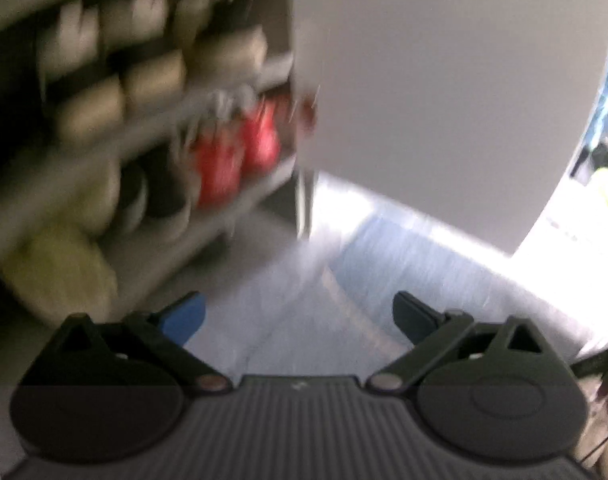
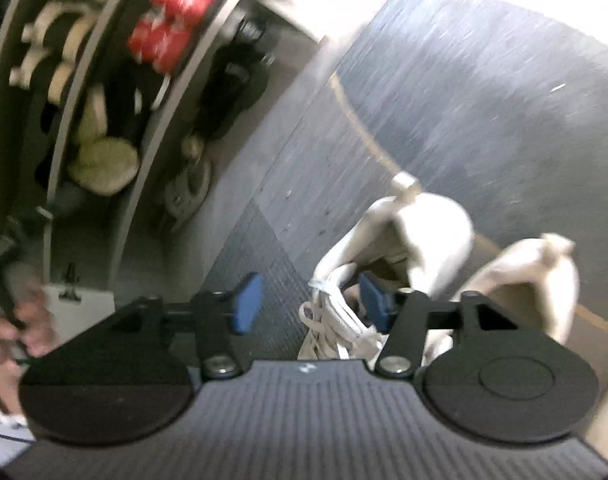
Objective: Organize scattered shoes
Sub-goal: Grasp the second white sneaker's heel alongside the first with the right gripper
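Right gripper [image 2: 310, 304] hangs with jaws apart over the nearer white sneaker [image 2: 388, 256]; one blue pad [image 2: 378, 304] sits in the shoe's mouth by the tongue, the other pad [image 2: 247, 302] is outside over the mat, neither visibly pressing. Released, nothing held. A second white sneaker [image 2: 532, 280] stands just beside the first, both on the floor [image 2: 484, 100] near the ribbed mat [image 2: 259, 248], apart from the shoe rack [image 2: 103, 92]. The rack is already loaded: red shoes [image 2: 171, 20], black pair on the bottom level, pale ones above.

Left gripper [image 1: 299, 316] spread wide, empty, over bare floor; the rack and a white panel [image 1: 444, 80] ahead, heavily blurred.

Handling guess: the sneaker looks light, with a soft upper and stiffer sole. Collar or heel counter is the best bite, one pad inside and one outside. Laces [image 2: 336, 320] are loose and could snag. The heel pull tab [image 2: 406, 186] looks too floppy to carry by.

No brand, label or writing readable; motion blur.

A person's hand [image 2: 19, 320] shows at the left edge.
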{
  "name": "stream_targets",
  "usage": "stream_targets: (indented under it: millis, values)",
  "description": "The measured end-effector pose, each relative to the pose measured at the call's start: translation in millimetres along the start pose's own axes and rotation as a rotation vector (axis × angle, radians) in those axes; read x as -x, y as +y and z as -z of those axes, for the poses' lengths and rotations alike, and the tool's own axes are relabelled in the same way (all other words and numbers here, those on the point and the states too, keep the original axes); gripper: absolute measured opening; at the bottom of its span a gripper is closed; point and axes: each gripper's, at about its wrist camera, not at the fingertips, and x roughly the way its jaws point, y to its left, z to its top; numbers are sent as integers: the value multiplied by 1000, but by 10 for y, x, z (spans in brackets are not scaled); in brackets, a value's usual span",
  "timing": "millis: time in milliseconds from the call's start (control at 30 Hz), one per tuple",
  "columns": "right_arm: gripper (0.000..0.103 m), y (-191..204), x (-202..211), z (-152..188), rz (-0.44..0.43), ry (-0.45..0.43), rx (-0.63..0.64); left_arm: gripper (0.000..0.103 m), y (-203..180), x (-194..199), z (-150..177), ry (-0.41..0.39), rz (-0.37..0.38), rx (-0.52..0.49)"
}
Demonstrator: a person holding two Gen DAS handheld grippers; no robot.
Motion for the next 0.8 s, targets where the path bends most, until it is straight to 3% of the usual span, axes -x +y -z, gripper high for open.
stream_targets:
  millis: [133,233,300,400,500,567,667,700,767,800]
  values:
    - [62,173,359,-125,20,-15,-77,103,-252,447,-423,-32,32,20]
    - [61,318,423,-123,122,-65,-99,103,-382,587,-485,-20,31,94]
    - [62,357,312,-76,234,-63,-109,103,-445,526,-359,-21,-42,157]
    - [60,255,10,53,367,-99,-189,103,-381,299,-142,4,-43,205]
    - [60,80,-336,170,473,-66,-211,100,-292,14,8,101,-59,196]
    - [62,-42,-549,236,527,-39,-208,100,-257,49,10,96,-63,194]
    - [60,-117,-725,217,547,8,-145,103,-222,250,-33,5,-39,173]
    - [60,-144,-745,200,562,-15,-146,103,-218,305,-42,-27,-38,160]
    - [63,-221,-809,173,538,-45,-165,103,-213,344,-49,-40,-83,124]
    - [70,-245,-866,167,526,-44,-163,103,-210,362,-53,-45,-104,111]
